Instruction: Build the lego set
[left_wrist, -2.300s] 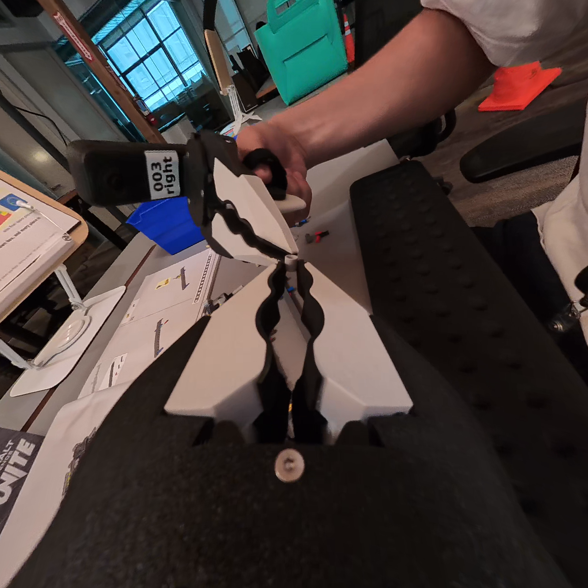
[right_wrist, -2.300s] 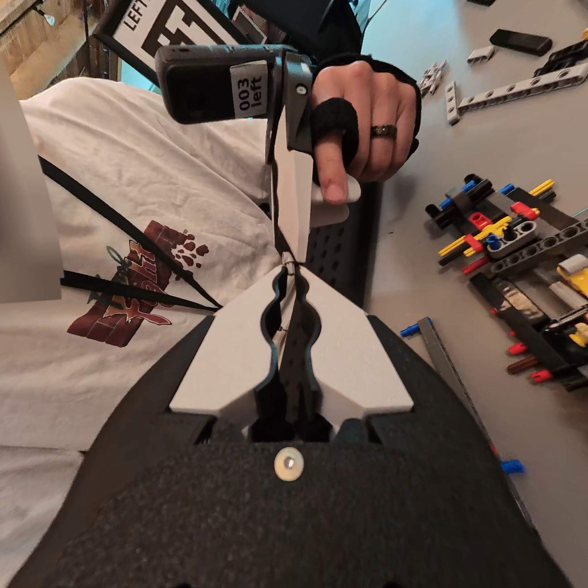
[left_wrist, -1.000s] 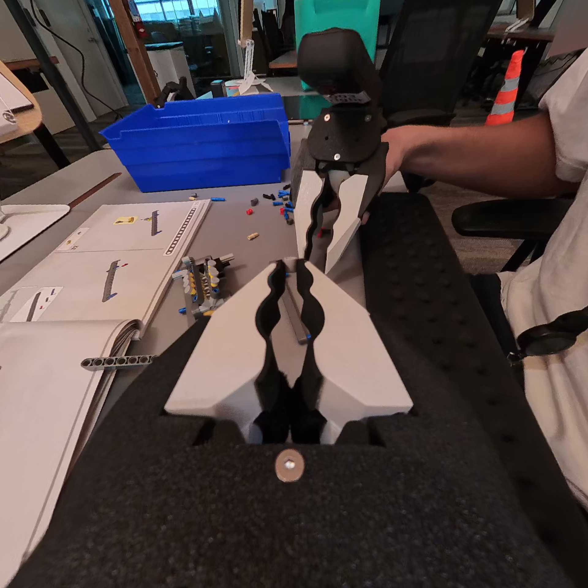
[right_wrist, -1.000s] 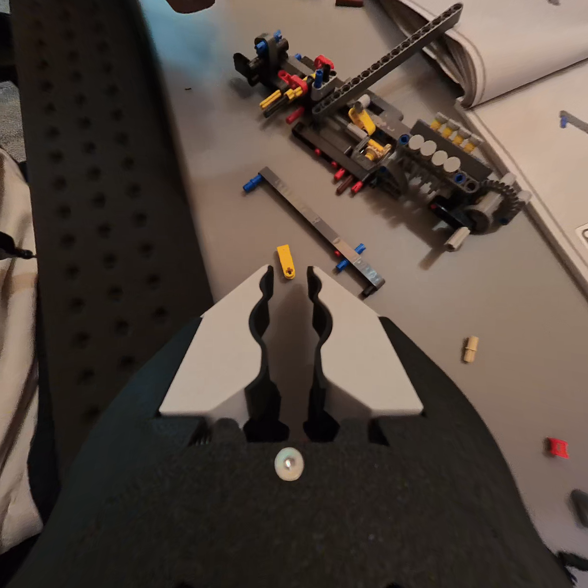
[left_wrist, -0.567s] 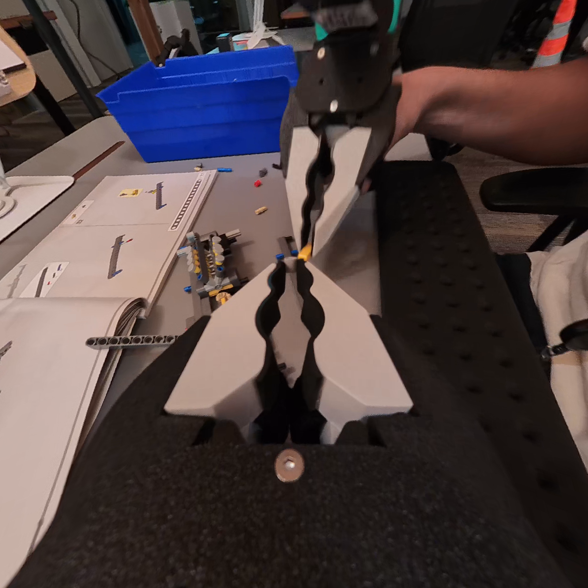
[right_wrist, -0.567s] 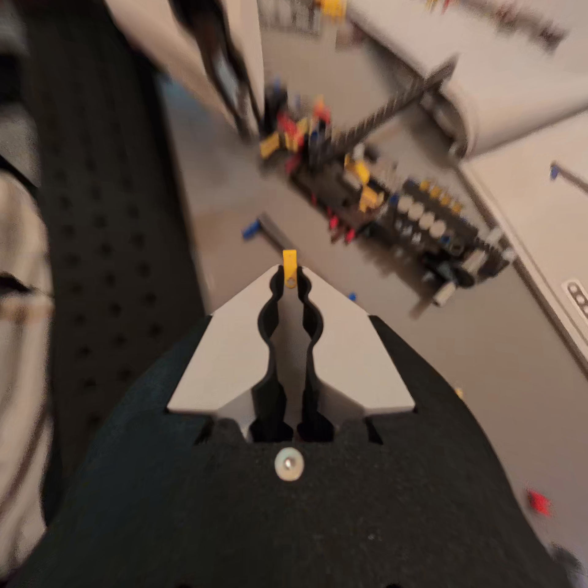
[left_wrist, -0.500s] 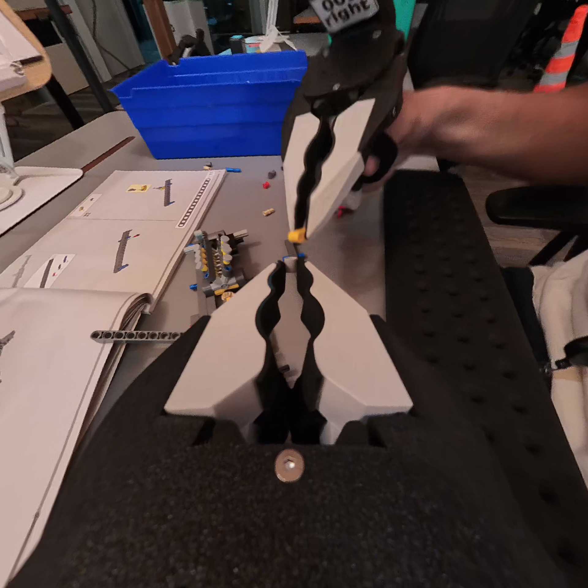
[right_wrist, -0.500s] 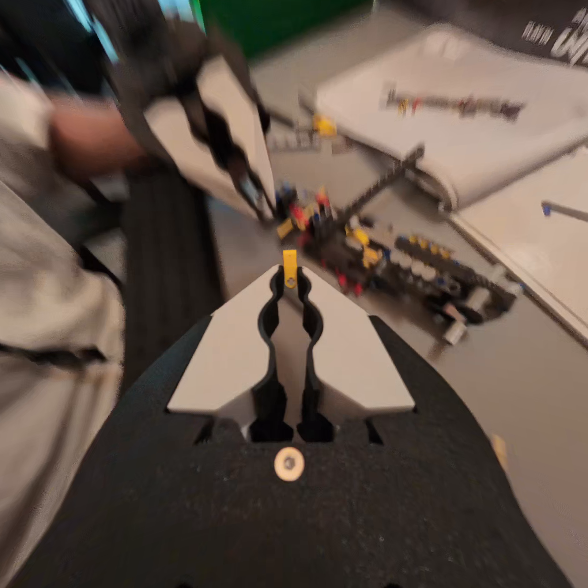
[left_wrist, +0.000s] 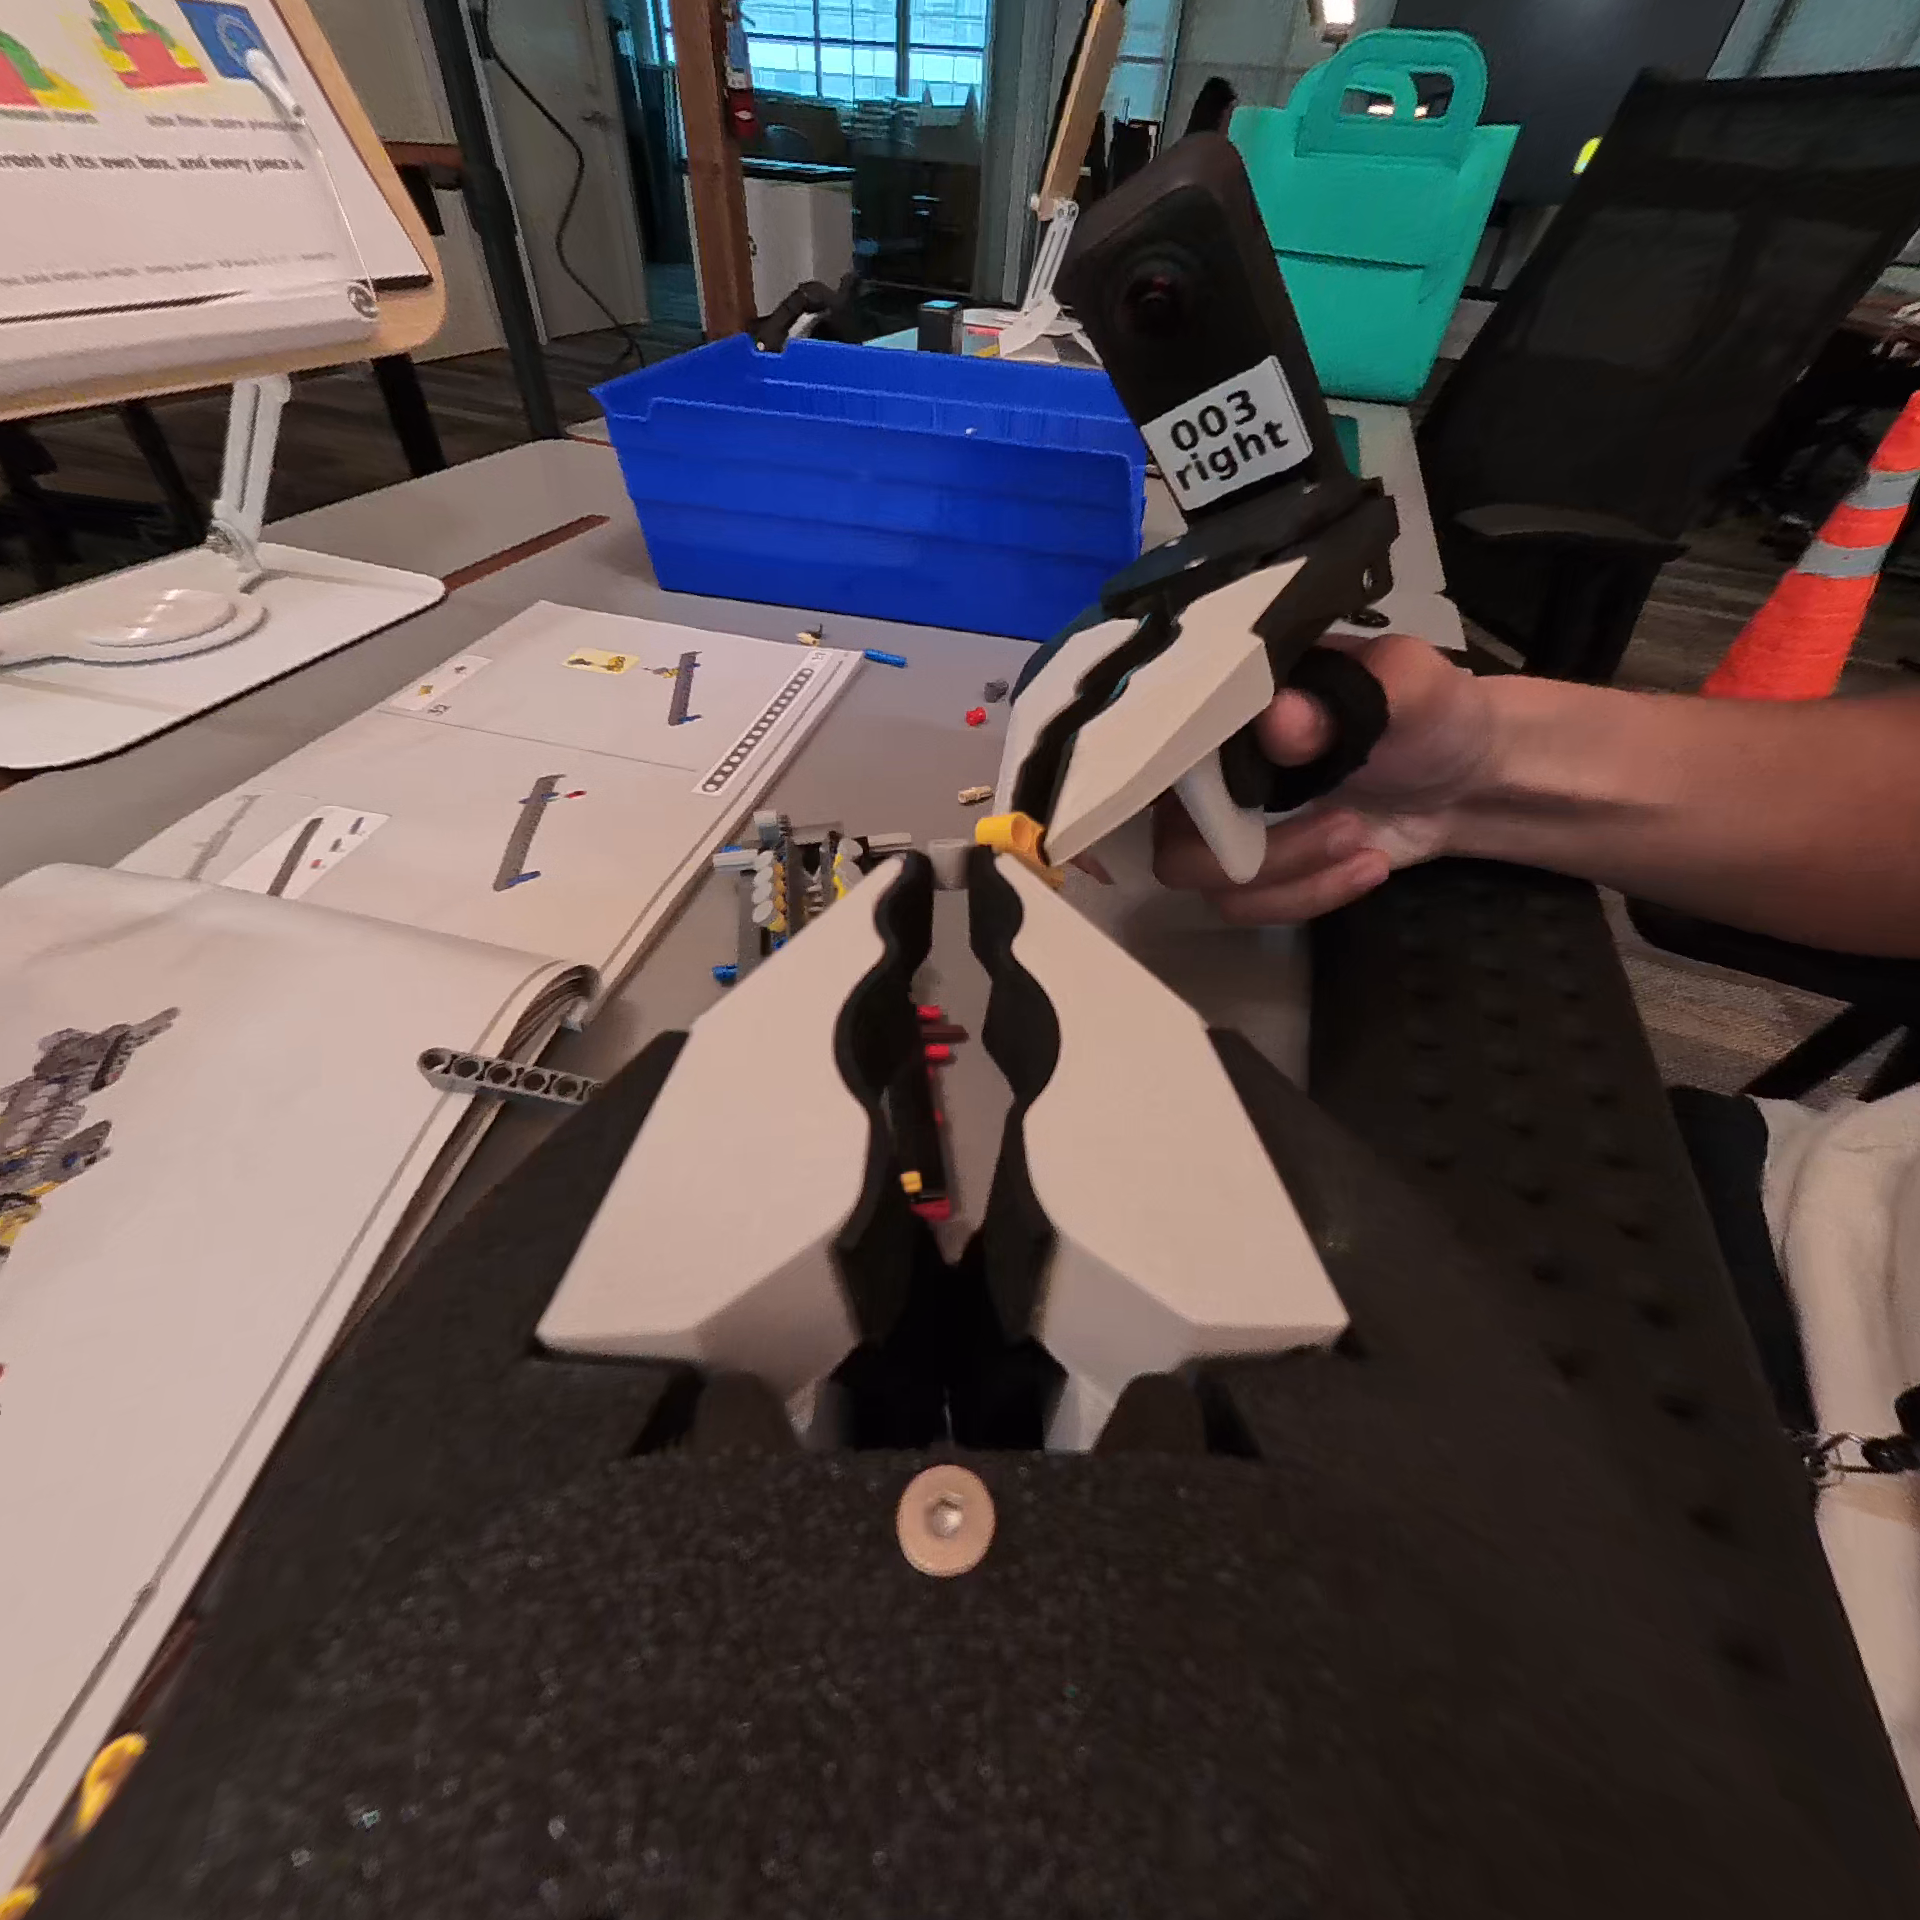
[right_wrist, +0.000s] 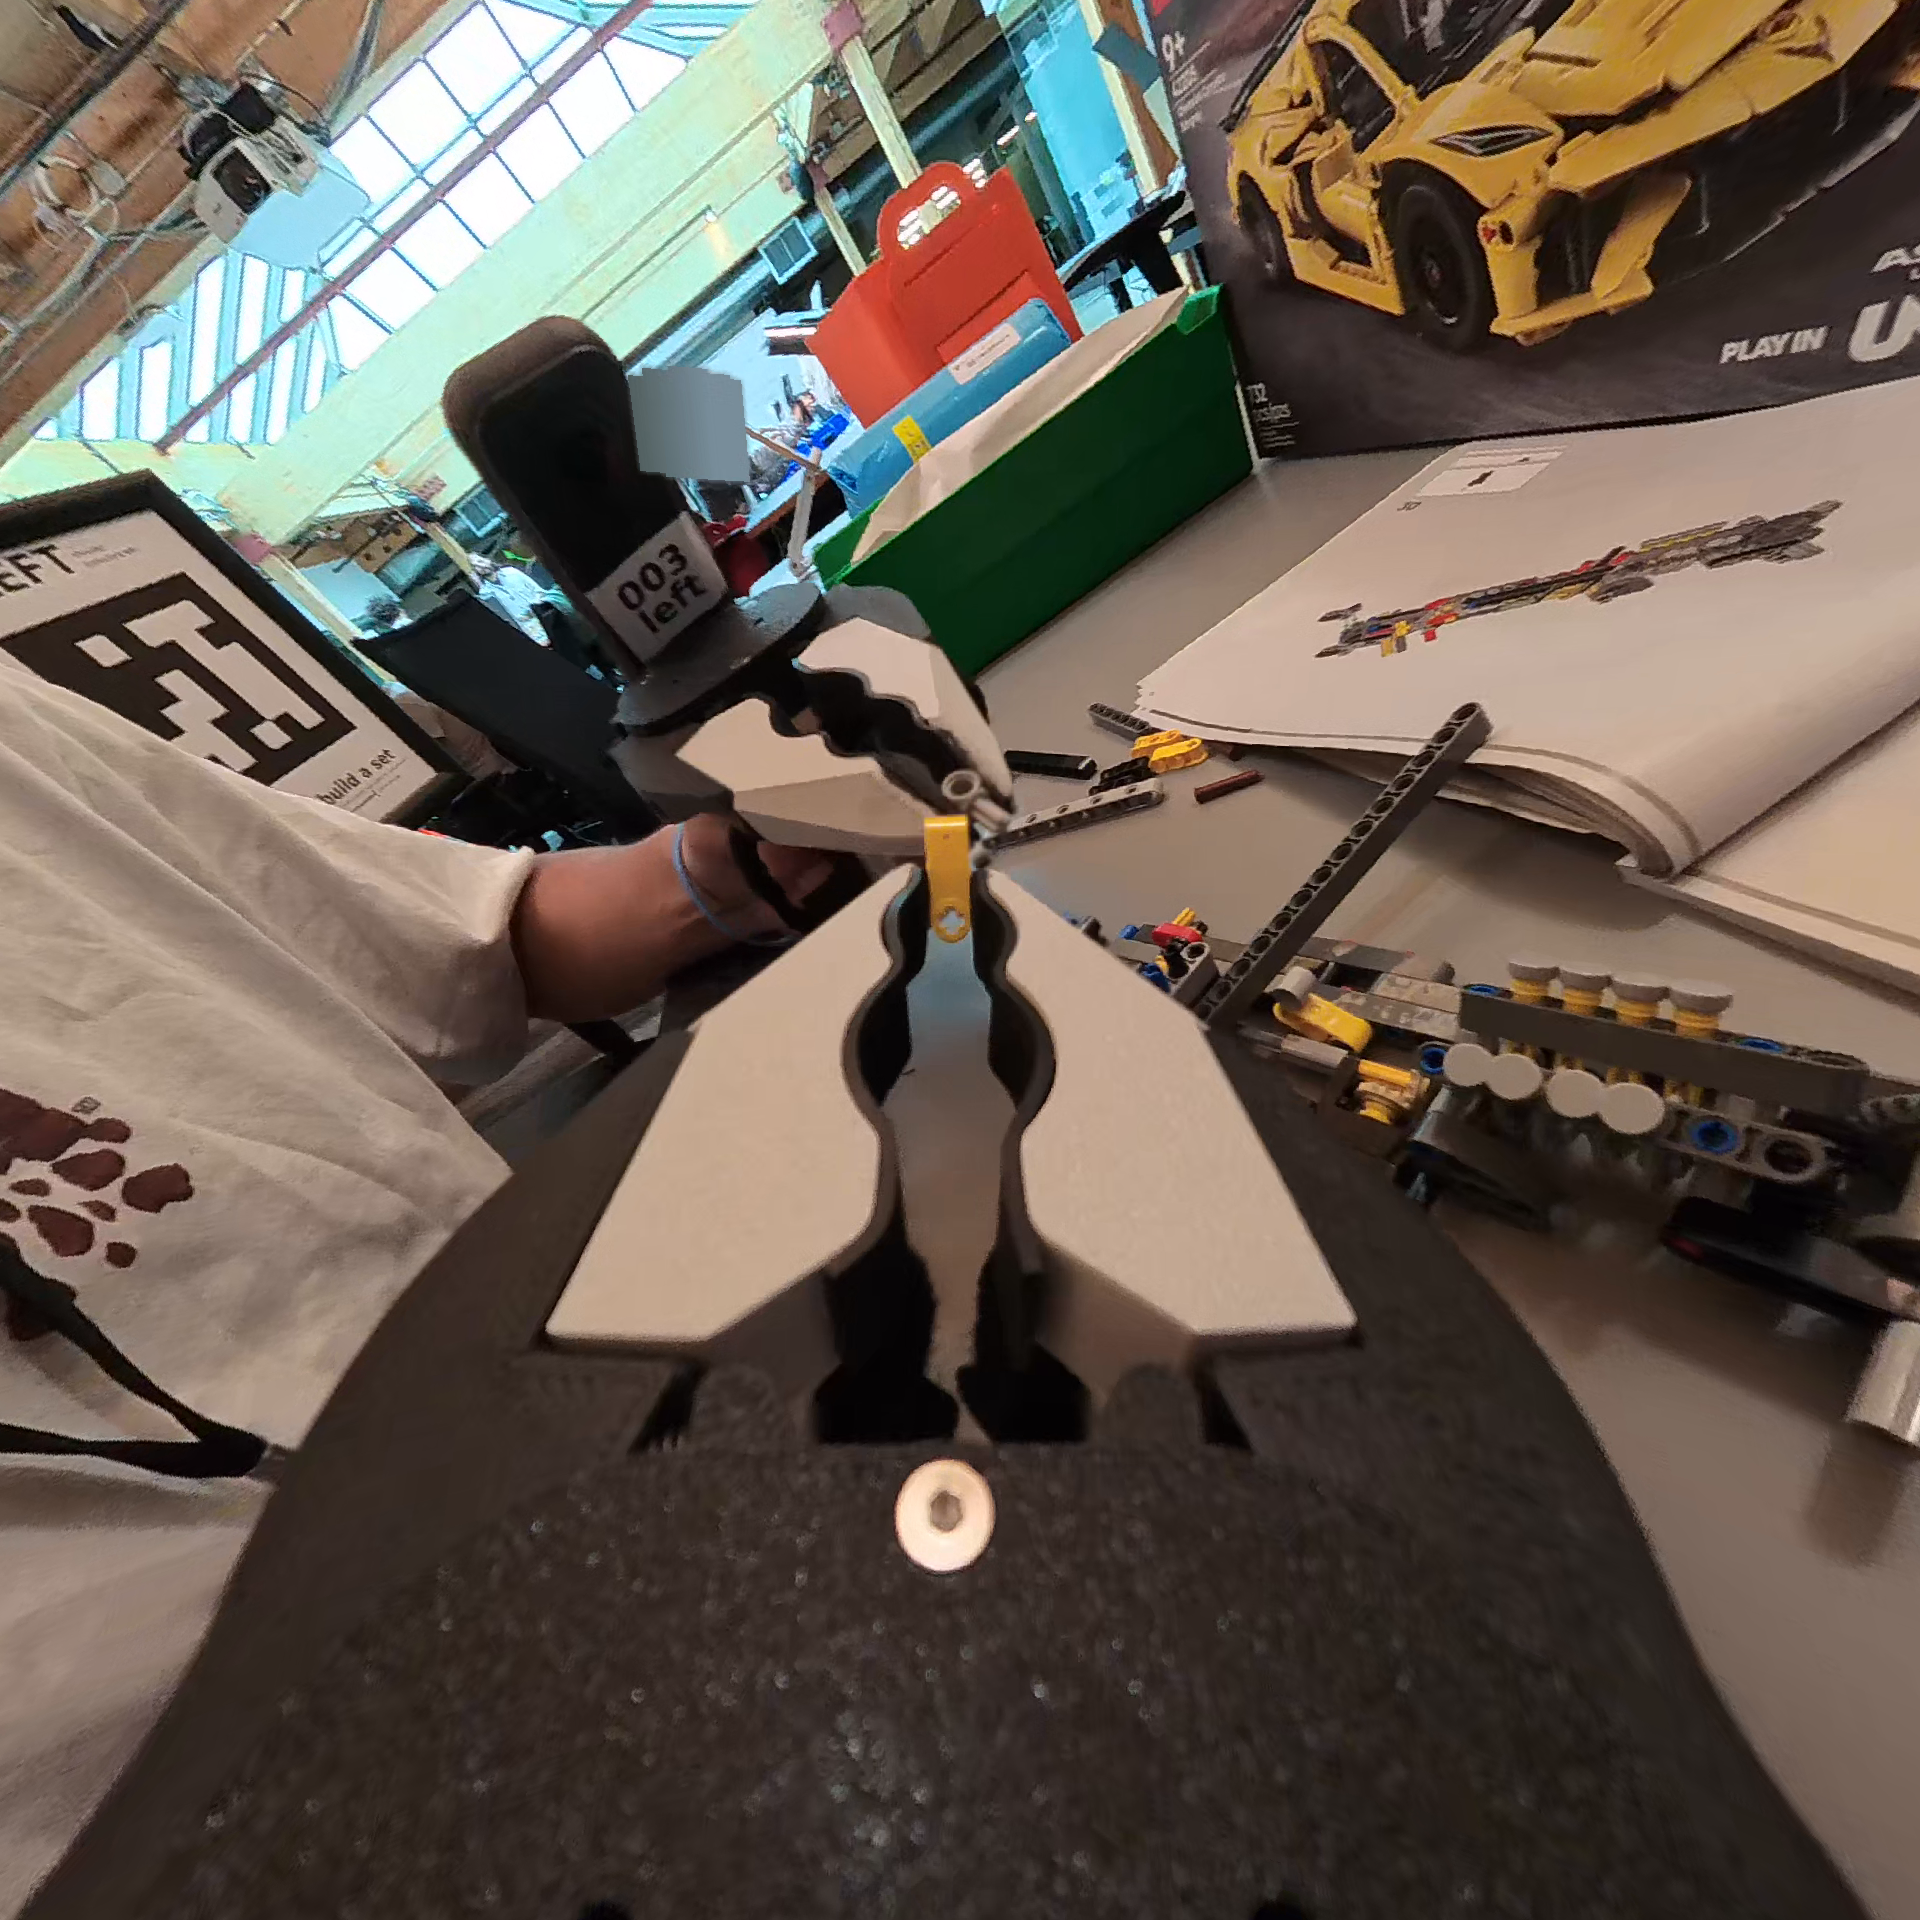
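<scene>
My left gripper (left_wrist: 948, 878) is shut on a small grey tube piece (left_wrist: 943, 858) at its tips. My right gripper (right_wrist: 948, 896) is shut on a small yellow link (right_wrist: 948, 857) that sticks out past its tips. The two are held tip to tip above the table, the yellow link (left_wrist: 1000, 829) beside the grey piece (right_wrist: 961, 787); I cannot tell if they touch. The right gripper (left_wrist: 1029, 831) shows in the left wrist view, the left gripper (right_wrist: 987, 802) in the right wrist view. The part-built model (right_wrist: 1558, 1081) lies on the table below, also in the left wrist view (left_wrist: 790, 883).
An open instruction booklet (left_wrist: 416, 831) lies left, with a grey beam (left_wrist: 509, 1075) at its edge. A long dark beam (right_wrist: 1340, 873) leans on the model. A blue bin (left_wrist: 883, 488), a green bin (right_wrist: 1039, 520) and the set's box (right_wrist: 1558, 208) stand behind. A black mat (left_wrist: 1507, 1091) lies right. Less than 4 cm separates the two grippers' tips.
My right gripper, open over the yellow link on the table, shut on it, lifted it and brought it up to the grey piece in my left gripper.
</scene>
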